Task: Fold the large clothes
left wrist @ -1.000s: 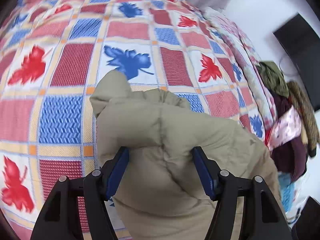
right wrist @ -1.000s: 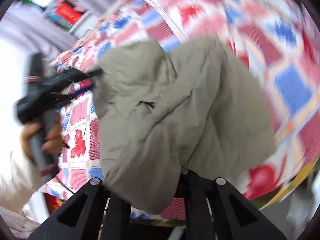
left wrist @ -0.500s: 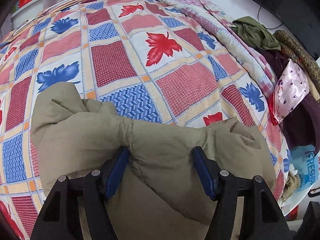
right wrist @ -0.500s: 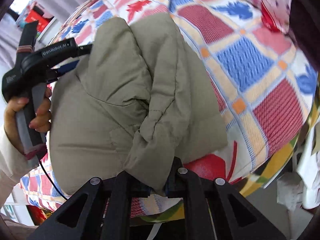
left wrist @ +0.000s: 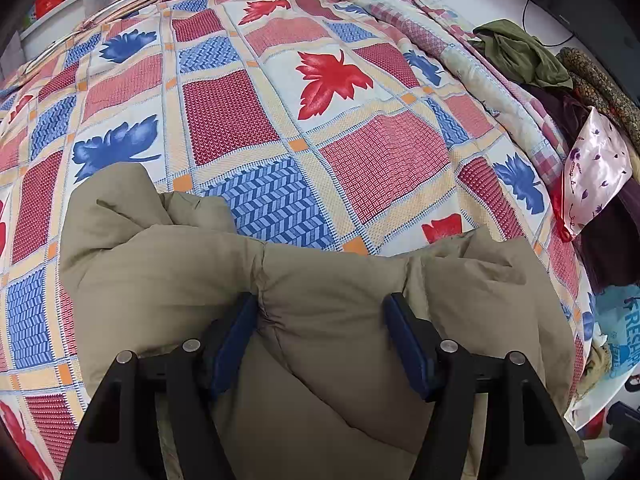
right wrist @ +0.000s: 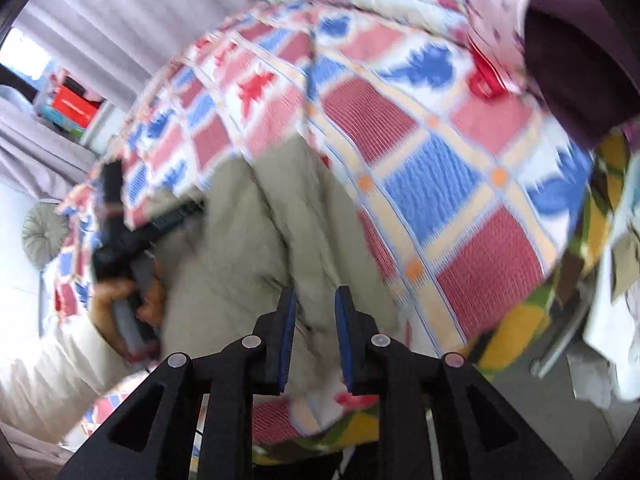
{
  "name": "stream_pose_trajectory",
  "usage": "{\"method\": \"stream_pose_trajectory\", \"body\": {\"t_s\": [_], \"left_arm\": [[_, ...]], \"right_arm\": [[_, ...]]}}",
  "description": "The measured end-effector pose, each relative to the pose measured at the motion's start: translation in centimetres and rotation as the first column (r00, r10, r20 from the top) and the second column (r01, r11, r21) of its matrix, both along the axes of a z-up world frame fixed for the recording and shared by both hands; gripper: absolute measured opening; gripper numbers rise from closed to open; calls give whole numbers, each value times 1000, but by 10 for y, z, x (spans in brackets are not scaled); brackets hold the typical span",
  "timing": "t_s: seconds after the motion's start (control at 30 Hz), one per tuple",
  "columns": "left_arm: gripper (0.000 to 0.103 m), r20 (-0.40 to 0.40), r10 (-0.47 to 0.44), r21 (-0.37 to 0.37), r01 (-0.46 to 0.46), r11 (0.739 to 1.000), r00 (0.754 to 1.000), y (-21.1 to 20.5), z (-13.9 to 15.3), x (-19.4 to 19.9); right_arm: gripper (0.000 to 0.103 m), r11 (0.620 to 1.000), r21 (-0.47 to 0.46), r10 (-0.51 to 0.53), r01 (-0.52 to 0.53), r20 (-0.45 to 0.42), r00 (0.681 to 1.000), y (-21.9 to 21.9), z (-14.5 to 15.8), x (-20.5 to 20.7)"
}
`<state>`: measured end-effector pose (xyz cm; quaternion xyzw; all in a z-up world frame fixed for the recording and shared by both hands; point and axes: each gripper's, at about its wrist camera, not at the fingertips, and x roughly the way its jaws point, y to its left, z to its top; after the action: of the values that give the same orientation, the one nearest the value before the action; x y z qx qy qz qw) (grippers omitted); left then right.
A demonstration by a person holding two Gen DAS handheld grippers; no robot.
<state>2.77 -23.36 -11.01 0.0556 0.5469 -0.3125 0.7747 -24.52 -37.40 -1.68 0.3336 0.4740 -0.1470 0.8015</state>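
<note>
the tan coat (left wrist: 328, 312) lies bunched on the bed cover (left wrist: 248, 120). the left gripper (left wrist: 320, 320) has wide jaws around a fat fold. the right gripper (right wrist: 315, 312) is a bit open, holding nothing. i think it needs a new grab to fold again.

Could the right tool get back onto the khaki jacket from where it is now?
Probably yes. The right tool is open, nothing between its pads, and the khaki jacket lies just ahead on the bedspread. Only the left tool sits at its far side.
</note>
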Motion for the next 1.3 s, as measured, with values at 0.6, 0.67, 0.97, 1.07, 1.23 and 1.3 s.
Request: {"method": "stream_pose_trajectory", "body": {"t_s": [0.6, 0.67, 0.97, 1.07, 1.23, 1.3], "left_arm": [[67, 2, 11, 43, -11, 999, 1000, 33, 40, -16], [67, 9, 25, 56, -25, 998, 1000, 51, 51, -21], [67, -45, 90, 160, -82, 984, 995, 129, 56, -40], [67, -74, 124, 186, -109, 976, 989, 145, 49, -47], [67, -114, 150, 199, -125, 972, 982, 156, 37, -52], [67, -116, 153, 204, -127, 971, 981, 159, 33, -55]], "right_arm": [[21, 979, 45, 202, -197, -207, 957, 51, -80, 45], [21, 981, 57, 194, -186, -209, 959, 51, -84, 44], [21, 983, 86, 177, -161, -244, 953, 54, -94, 56], [22, 983, 82, 183, -167, -260, 948, 51, -89, 72], [23, 982, 77, 186, -172, -270, 945, 57, -78, 77], [26, 981, 69, 192, -180, -266, 945, 61, -73, 80]]}}
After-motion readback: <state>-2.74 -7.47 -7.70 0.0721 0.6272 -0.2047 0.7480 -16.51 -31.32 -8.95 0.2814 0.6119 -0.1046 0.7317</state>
